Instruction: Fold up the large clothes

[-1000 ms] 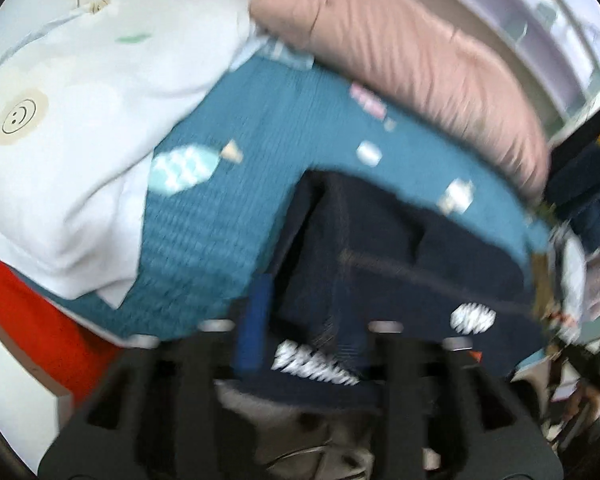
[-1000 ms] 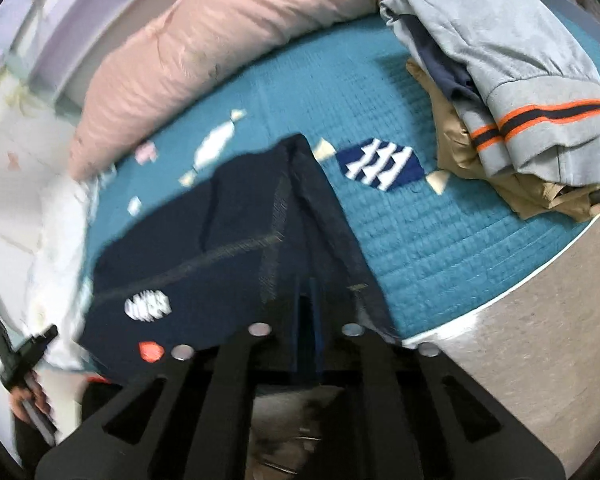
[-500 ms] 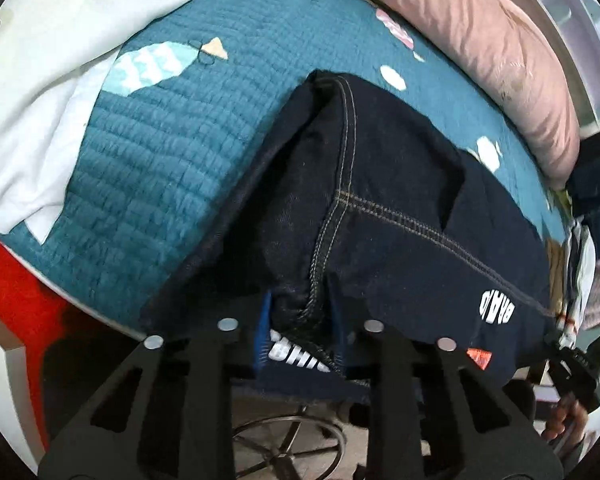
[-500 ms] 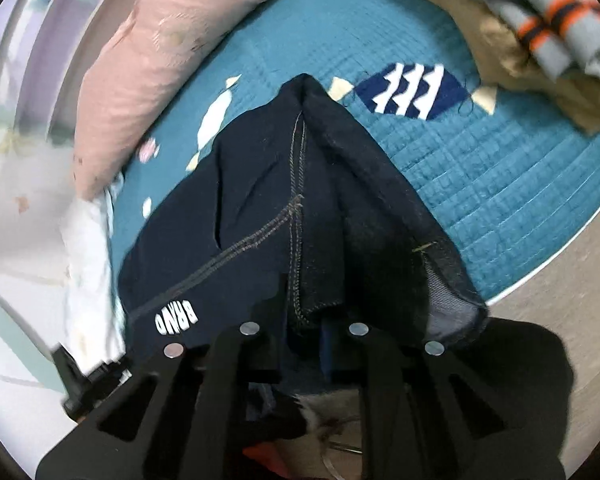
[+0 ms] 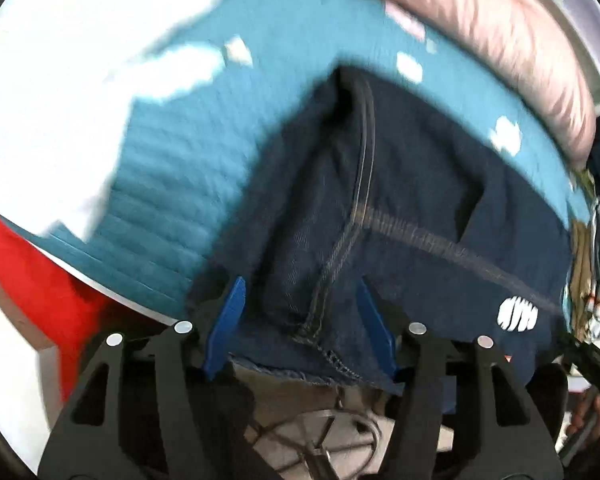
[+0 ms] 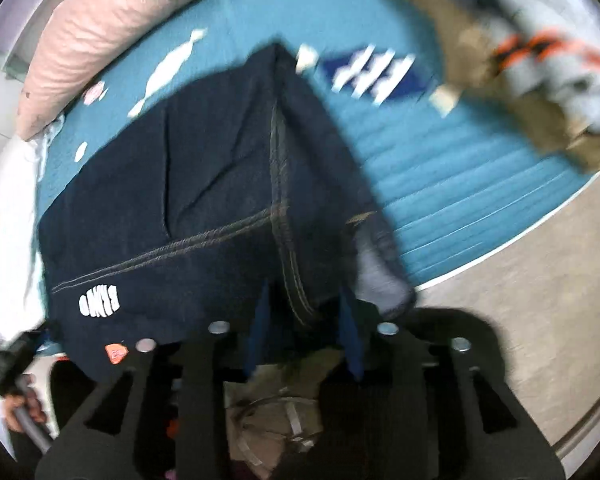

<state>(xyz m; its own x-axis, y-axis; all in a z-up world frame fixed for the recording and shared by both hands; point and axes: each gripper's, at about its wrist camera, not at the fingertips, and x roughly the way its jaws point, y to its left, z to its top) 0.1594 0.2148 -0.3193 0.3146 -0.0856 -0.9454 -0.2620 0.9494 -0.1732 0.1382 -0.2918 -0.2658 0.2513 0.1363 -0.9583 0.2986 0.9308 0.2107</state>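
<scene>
The dark jeans (image 5: 400, 208) are laid folded on the teal quilt (image 5: 204, 184), their near hem hanging over its edge beside the pink pillow (image 5: 500, 40); smoothing or a further fold seems left. Both the left gripper (image 5: 300, 320) and right gripper (image 6: 304, 320) are pointed steeply down, fingers just opened, parted around the hem without pressing.

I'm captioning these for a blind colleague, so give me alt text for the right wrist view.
Folded dark denim jeans lie on a teal quilted mat, their near edge between the open blue pads of the right gripper, whose jaws have just been opening. A pink pillow lies beyond, and a blurred clothes pile at upper right.
</scene>
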